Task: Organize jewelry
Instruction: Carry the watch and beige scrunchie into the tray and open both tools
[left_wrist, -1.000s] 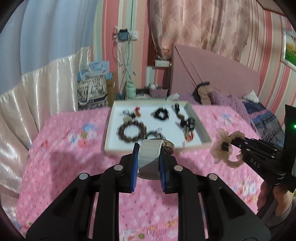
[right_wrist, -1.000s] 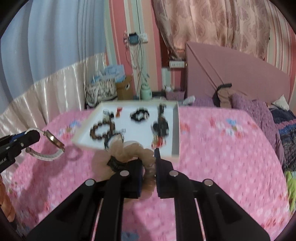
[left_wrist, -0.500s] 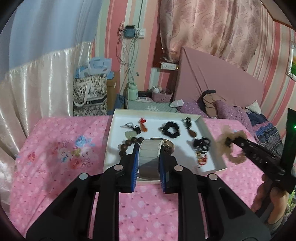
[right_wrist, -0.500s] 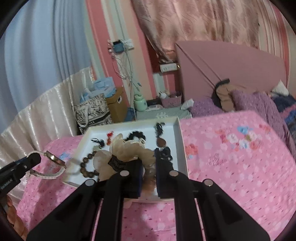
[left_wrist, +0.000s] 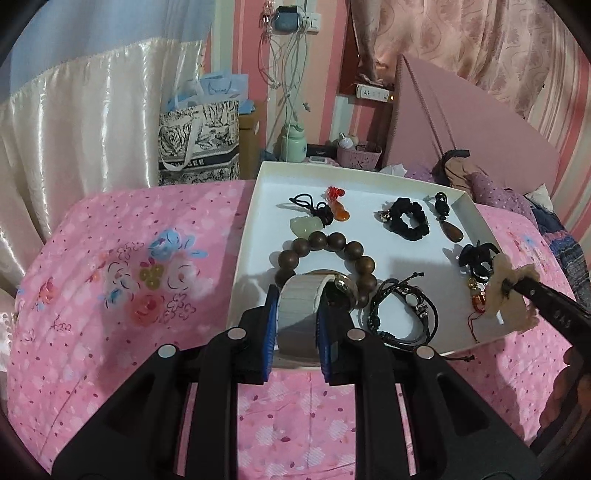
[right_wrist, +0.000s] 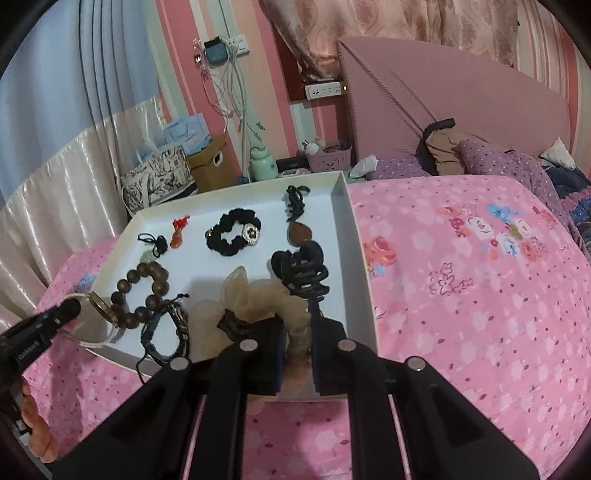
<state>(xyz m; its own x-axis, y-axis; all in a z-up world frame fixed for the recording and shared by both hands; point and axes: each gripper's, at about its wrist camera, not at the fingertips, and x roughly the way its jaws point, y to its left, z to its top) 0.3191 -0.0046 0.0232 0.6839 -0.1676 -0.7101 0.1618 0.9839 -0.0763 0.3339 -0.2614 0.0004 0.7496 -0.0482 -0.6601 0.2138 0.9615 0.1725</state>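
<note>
Both grippers are coming down over the white tray (left_wrist: 458, 347): left gripper (left_wrist: 297, 328) clamping a watch (left_wrist: 301, 310), right gripper (right_wrist: 297, 354) pinching a beige scrunchie (right_wrist: 255, 299), both ready for placing.

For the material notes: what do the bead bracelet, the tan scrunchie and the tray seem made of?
Bead bracelet: probably wood, dark brown round beads with a dull sheen.
Tan scrunchie: sheer fabric, see-through ruffles, maybe organza.
Tray: looks like white cardboard, with thin, matte, straight walls.

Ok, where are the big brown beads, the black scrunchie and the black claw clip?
Brown bead bracelet (left_wrist: 335, 240), left wrist view, a top bead.
Black scrunchie (right_wrist: 226, 236), right wrist view, its fabric ring.
Black claw clip (right_wrist: 301, 272), right wrist view, its body.
</note>
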